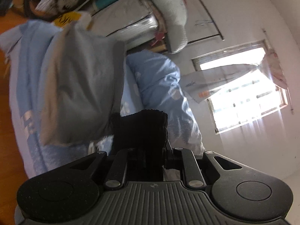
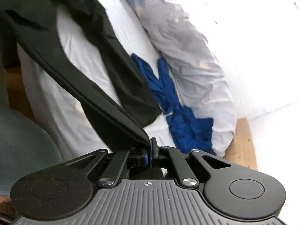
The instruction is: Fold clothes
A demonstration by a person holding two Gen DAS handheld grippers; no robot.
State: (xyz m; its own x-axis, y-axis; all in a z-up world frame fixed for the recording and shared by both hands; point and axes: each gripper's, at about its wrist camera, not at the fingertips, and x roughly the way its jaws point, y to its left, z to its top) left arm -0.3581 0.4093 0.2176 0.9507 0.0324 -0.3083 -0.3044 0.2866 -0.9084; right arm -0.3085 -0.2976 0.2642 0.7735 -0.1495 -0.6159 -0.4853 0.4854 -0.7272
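My right gripper [image 2: 150,148] is shut on the hem of a black garment [image 2: 105,86], which stretches up and to the left over a white bed sheet [image 2: 78,71]. My left gripper [image 1: 148,150] is shut on a ribbed black cuff [image 1: 142,127] of the same dark clothing; the cuff hides the fingertips. A crumpled blue garment [image 2: 180,116] lies on the bed to the right of the black one. In the left wrist view a grey pillow [image 1: 78,86] lies on a light blue patterned quilt [image 1: 161,82].
A grey-white bundled quilt [image 2: 196,67] lies along the bed's right side. Wooden floor [image 2: 241,142] shows beyond the bed edge. A bright window [image 1: 243,90] with a curtain, stacked bedding [image 1: 168,15] and orange floor [image 1: 7,150] appear in the tilted left wrist view.
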